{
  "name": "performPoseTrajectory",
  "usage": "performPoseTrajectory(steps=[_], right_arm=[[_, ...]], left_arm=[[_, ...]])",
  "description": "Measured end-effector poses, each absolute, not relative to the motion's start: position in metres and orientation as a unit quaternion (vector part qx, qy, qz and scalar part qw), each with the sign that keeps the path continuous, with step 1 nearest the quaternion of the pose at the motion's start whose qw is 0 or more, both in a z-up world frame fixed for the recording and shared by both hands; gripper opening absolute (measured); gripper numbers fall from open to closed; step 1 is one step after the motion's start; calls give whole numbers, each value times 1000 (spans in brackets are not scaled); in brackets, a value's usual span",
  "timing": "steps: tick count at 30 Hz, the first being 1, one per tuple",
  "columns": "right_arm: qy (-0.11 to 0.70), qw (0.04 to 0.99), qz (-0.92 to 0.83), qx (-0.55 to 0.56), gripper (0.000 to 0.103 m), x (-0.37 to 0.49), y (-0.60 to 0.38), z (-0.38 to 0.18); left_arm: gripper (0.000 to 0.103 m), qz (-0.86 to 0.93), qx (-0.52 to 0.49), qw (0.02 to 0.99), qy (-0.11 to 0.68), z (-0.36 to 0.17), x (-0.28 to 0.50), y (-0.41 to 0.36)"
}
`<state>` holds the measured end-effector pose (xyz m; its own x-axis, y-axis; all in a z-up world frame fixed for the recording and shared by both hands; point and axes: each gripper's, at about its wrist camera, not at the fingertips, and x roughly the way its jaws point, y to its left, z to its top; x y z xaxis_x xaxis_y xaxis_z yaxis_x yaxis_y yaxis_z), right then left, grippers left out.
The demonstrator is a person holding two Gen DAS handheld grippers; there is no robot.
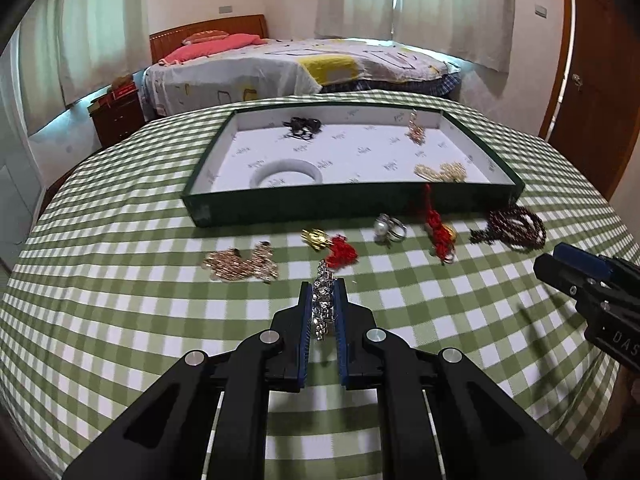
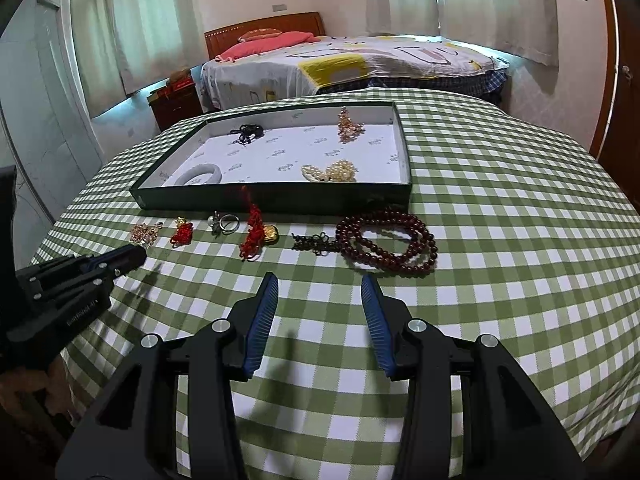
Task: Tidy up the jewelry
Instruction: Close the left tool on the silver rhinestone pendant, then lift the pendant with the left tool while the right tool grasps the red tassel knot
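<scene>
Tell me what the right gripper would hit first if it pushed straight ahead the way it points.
Probably the bare checkered tablecloth: the right gripper angles downward with open jaws, nothing between them. Farther along lie the dark red bead necklace and the tray.

Bedroom. Bench [image 1: 160,280] under green-white check cloth. Far side: bed [image 1: 280,68] with wooden headboard [image 1: 208,30], pink pillow [image 1: 216,46], patterned cover. Dark wood nightstand [image 1: 118,116] to its left. White curtains [image 1: 452,0] over daylit windows, pale walls, wooden door [image 1: 596,80] right.
</scene>
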<state>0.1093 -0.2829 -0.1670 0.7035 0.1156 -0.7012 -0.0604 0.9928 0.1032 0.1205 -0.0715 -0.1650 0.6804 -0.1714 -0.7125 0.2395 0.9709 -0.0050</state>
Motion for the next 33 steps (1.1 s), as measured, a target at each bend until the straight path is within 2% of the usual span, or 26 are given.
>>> performPoseTrajectory(steps=[25, 27, 29, 33], right_arm=[[408, 908, 97, 3, 41, 176, -237, -170], [410, 907, 99, -1, 40, 181, -235, -171], [415, 904, 102, -3, 31, 185, -232, -173], [426, 899, 106, -7, 27, 193, -228, -179]], left_arm=[[11, -50, 20, 920, 389, -155, 158, -17], [11, -48, 18, 919, 390, -156, 161, -14], [11, -48, 16, 918, 392, -157, 164, -13], [11, -48, 14, 917, 396, -160, 168, -11]])
